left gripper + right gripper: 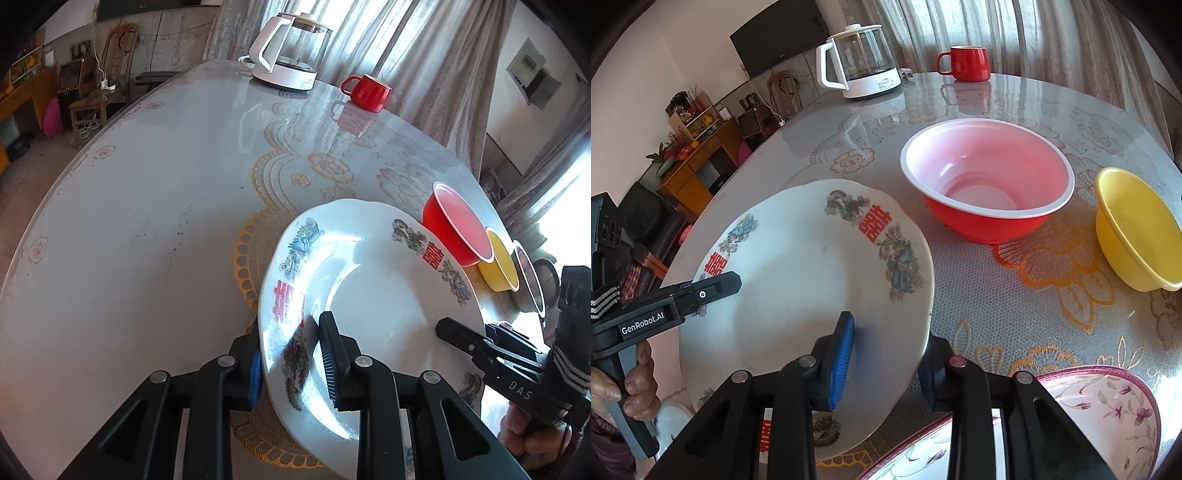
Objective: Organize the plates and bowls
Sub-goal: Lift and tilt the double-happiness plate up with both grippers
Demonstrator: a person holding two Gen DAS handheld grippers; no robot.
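A white plate with red characters and dragon prints [384, 295] [805, 280] is held tilted above the table by both grippers. My left gripper [291, 365] is shut on its left rim. My right gripper [886, 365] is shut on its right rim; it also shows in the left wrist view [465, 339], and the left gripper shows in the right wrist view [713, 291]. A red bowl [988, 181] [454, 229] and a yellow bowl [1134, 229] [500, 264] stand on the table beyond the plate. A pink floral bowl [1108, 410] sits under my right gripper.
A round table with a lace-pattern cover [147, 221] [1015, 306] carries a glass kettle [288, 48] [860, 59] and a red mug [369, 92] [966, 62] at its far edge. Curtains hang behind. Another patterned plate edge [768, 439] lies below the held plate.
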